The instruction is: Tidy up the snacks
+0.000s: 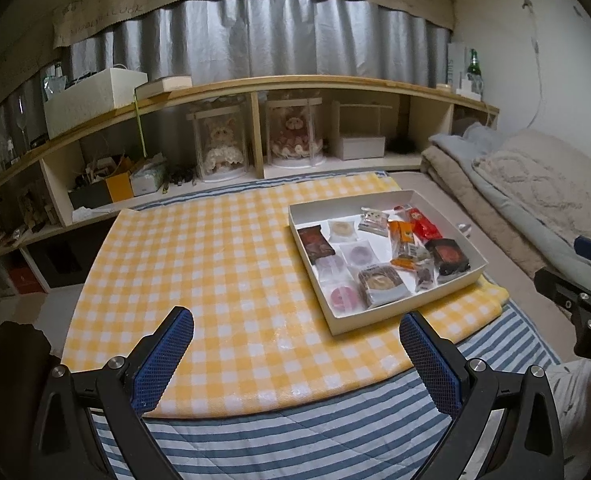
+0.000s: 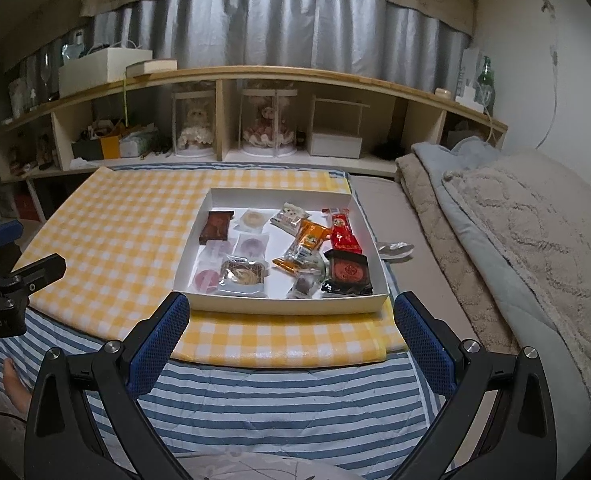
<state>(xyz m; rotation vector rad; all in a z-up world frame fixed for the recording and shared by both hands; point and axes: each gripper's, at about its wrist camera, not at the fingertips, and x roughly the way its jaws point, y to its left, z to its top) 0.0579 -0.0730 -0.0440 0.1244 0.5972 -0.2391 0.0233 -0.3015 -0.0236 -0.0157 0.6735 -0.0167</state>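
Left wrist view first: the left gripper (image 1: 295, 334) hangs over the near edge of the yellow checked cloth (image 1: 199, 264), its blue-padded fingers (image 1: 167, 356) spread wide apart and holding nothing. Ahead and to the right of it, well clear of the fingertips, sits the white box (image 1: 465, 280) of snacks on the same cloth. Within the box, going left to right, lie a dark brown packet (image 1: 315, 243), clear-wrapped round pastries (image 1: 360, 254), an orange packet (image 1: 402, 240), a red packet (image 1: 425, 227) and a black packet (image 1: 449, 256). At the far right edge the right gripper's black frame shows, beside the folded blankets (image 1: 535, 200).

Right wrist view: the right gripper (image 2: 291, 318) is also wide apart and empty, poised above the blue striped sheet (image 2: 287, 396). The box (image 2: 279, 306) lies directly ahead, its near wall just beyond and between the two fingertips. A small silvery wrapper (image 2: 395, 249) rests outside the box on its right.
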